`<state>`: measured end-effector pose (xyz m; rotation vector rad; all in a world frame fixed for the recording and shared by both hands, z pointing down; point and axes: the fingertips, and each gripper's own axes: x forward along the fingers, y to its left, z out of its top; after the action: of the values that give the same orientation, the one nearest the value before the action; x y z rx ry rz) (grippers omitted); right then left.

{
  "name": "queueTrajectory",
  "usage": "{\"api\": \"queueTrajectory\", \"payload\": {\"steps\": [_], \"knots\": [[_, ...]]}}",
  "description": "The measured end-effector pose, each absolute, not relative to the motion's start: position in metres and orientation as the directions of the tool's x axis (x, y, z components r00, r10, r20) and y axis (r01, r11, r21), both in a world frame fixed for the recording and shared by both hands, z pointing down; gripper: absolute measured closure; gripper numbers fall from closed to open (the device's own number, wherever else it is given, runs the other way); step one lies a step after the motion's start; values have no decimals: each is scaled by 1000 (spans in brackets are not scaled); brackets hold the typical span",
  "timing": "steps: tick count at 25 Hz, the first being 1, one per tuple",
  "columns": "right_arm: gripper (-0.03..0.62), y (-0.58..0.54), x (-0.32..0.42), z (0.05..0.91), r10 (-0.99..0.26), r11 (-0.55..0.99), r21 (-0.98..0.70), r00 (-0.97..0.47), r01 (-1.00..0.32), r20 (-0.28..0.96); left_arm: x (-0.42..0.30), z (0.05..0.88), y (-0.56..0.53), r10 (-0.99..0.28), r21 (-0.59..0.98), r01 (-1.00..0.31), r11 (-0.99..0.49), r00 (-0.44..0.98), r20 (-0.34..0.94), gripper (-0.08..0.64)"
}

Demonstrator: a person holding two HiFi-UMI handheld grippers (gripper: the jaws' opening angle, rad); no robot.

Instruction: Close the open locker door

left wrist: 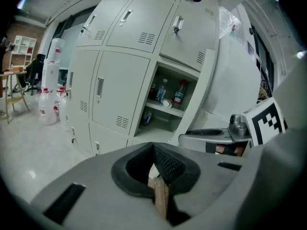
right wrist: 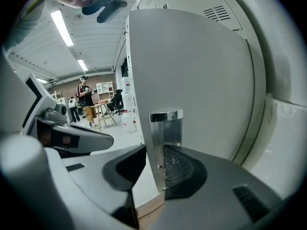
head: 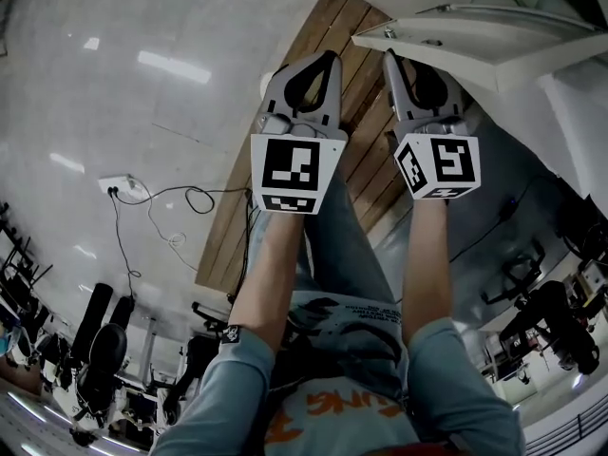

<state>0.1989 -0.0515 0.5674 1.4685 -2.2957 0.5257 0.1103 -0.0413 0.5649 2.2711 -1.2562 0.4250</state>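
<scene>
The grey locker bank (left wrist: 120,66) has one compartment (left wrist: 165,107) standing open, with bottles on its shelf. Its door (right wrist: 192,80) is swung out, and its top edge (head: 475,34) shows in the head view. My right gripper (right wrist: 154,150) straddles the door's free edge just under the metal handle (right wrist: 165,128). One pad sits against each face, with the ribbed pad on the handle side. In the head view this gripper (head: 404,65) reaches up to the door. My left gripper (left wrist: 153,147) hangs beside it, shut and holding nothing (head: 328,60).
Large water jugs (left wrist: 48,104) stand on the floor left of the lockers. A person (right wrist: 86,97) stands by a table far behind the door. Below me lie a wooden floor strip (head: 285,160), a power strip with cables (head: 119,186) and office chairs (head: 95,350).
</scene>
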Motion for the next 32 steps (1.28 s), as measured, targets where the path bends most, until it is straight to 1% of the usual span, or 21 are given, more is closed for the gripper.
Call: {"api": "queueTrajectory", "payload": {"steps": [5, 11, 18, 27, 32], "knots": [[466, -79, 189, 564, -788, 368, -120, -378, -922, 486, 105, 573, -65, -678, 300, -842, -448, 538, 500, 541], [469, -113, 177, 569, -803, 328, -116, -341, -937, 489, 105, 583, -92, -641, 328, -811, -484, 584, 497, 541], [474, -156, 173, 569, -831, 272, -101, -286, -957, 477, 103, 584, -132, -618, 335, -782, -526, 621, 482, 542], [486, -197, 175, 569, -853, 216, -72, -224, -974, 471, 92, 583, -171, -610, 319, -769, -554, 636, 473, 541], [506, -217, 180, 571, -868, 184, -63, -192, -981, 458, 90, 583, -185, -607, 315, -763, -565, 643, 467, 541]]}}
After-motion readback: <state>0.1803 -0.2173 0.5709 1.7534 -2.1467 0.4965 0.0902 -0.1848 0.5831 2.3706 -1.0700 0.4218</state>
